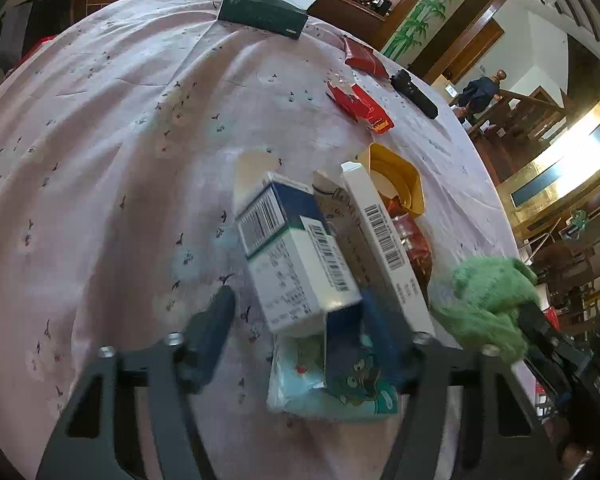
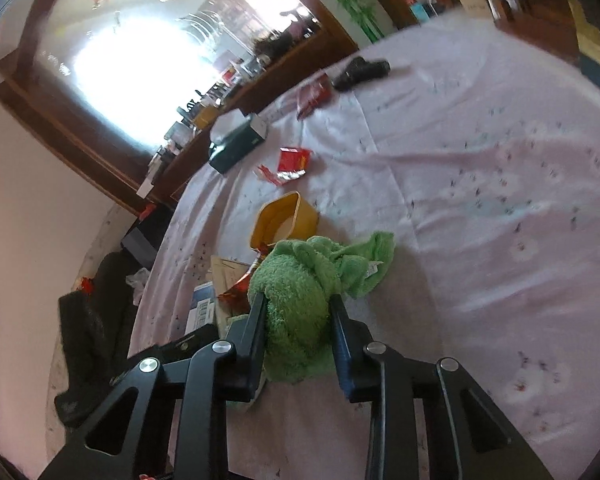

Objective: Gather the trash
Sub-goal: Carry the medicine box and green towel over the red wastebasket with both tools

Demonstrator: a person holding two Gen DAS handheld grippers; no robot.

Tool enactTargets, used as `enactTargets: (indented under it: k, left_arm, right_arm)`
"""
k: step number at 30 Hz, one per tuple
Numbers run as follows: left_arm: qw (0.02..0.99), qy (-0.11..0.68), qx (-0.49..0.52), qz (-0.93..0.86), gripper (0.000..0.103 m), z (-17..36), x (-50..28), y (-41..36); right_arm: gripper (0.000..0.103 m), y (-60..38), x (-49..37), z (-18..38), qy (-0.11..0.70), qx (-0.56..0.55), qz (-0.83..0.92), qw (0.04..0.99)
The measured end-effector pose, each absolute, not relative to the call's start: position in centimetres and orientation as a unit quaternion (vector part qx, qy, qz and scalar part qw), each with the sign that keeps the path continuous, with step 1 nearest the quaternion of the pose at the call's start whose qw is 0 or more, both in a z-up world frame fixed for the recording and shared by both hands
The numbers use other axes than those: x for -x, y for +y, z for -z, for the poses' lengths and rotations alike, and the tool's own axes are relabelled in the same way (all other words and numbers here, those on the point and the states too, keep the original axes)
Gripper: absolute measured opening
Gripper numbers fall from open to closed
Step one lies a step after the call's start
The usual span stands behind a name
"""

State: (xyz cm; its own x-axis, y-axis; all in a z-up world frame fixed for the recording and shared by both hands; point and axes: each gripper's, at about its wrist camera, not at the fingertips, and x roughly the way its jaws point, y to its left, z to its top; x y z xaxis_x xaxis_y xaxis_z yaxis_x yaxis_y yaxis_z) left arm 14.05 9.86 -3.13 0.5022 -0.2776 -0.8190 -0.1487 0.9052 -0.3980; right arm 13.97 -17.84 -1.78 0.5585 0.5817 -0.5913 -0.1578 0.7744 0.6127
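In the left wrist view my left gripper (image 1: 300, 312) is open over a pile of trash on the pink tablecloth (image 1: 100, 140): a blue-and-white carton (image 1: 292, 256), a long white box (image 1: 384, 240), a tissue pack (image 1: 328, 380) and a red wrapper (image 1: 414, 240). The carton lies between the fingers. A yellow container (image 1: 400, 180) lies behind the pile. My right gripper (image 2: 298, 304) is shut on a green cloth (image 2: 300, 300), which also shows in the left wrist view (image 1: 488, 300). Red packets (image 1: 360, 106) lie farther back.
A dark green tissue box (image 1: 262, 14) stands at the far edge. A black flashlight (image 1: 414, 94) and another red packet (image 1: 364, 58) lie at the back right. A wooden sideboard (image 1: 340, 4) runs behind the table. The table's right edge drops off close to the pile.
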Motion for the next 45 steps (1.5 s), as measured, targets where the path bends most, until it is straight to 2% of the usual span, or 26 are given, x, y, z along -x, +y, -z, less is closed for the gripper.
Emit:
enactTargets:
  k: [1,6,14,24,36,45]
  left_arm:
    - [0.835,0.499,0.225,0.047,0.042,3.2,-14.2,10.0]
    - [0.847,0.469,0.246,0.040,0.039,1.6,-12.7,10.8]
    - [0.882,0.414,0.225,0.029,0.039,-3.0,-8.0,10.0]
    - [0.901,0.374,0.185,0.123,0.039,-7.9,-4.8,2.3]
    - [0.897,0.360,0.147,0.212,0.039,-10.2,-2.8,-6.3]
    - [0.886,0.368,0.126,0.253,0.039,-10.6,-2.8,-11.5]
  right_arm:
    - [0.031,-17.9,-13.7,1.5,0.412,-0.252,-0.221,0.847]
    - [0.031,-18.3,-12.3,0.5,0.399,-0.248,-0.231,0.852]
    - [0.031,-19.9,-9.4,-2.1,0.360,-0.233,-0.228,0.874]
    - [0.031,-24.2,-3.8,-7.0,0.297,-0.229,-0.205,0.904]
    - [0.031,-30.8,2.4,-10.9,0.242,-0.233,-0.157,0.929]
    - [0.031,-36.4,5.1,-11.8,0.209,-0.256,-0.115,0.937]
